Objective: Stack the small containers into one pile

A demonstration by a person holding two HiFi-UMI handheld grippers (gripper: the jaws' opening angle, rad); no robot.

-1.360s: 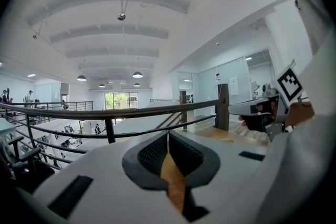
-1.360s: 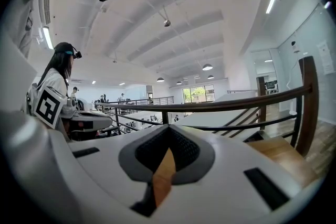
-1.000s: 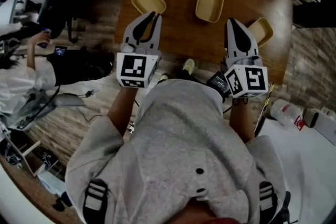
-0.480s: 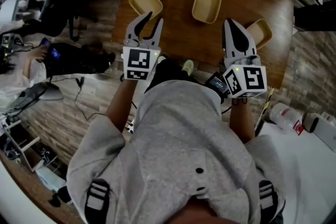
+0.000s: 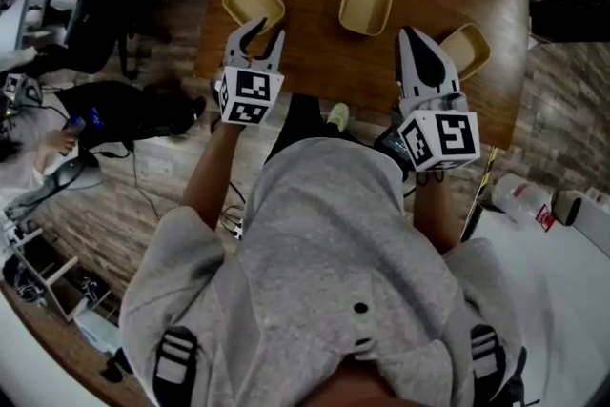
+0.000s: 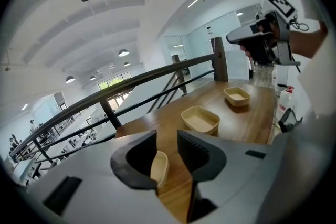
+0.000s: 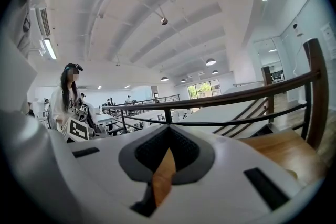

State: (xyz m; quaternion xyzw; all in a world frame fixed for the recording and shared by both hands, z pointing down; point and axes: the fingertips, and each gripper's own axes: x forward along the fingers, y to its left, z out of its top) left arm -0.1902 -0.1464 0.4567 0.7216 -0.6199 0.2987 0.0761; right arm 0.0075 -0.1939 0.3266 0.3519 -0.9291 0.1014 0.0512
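**Left gripper spread wide at the left container**

Left gripper's jaws had just been opening and stood far apart, and they gripped nothing. In the left gripper view the rim of the left container showed in the gap between them, close against the left jaw. Whether it touched that jaw could not be told. From the head view the gripper's tips sat at the near edge of this beige container, close to the left corner of the wooden table.

The right gripper hung over the table's right part with its jaws pressed together. Only a sliver of tabletop showed through the slit in its own view, and nothing was held.

The three containers lay apart in a loose row, none stacked. The middle container stood alone between the two grippers and farther back. The right container lay just beside the right gripper's tip, near the table's right edge.
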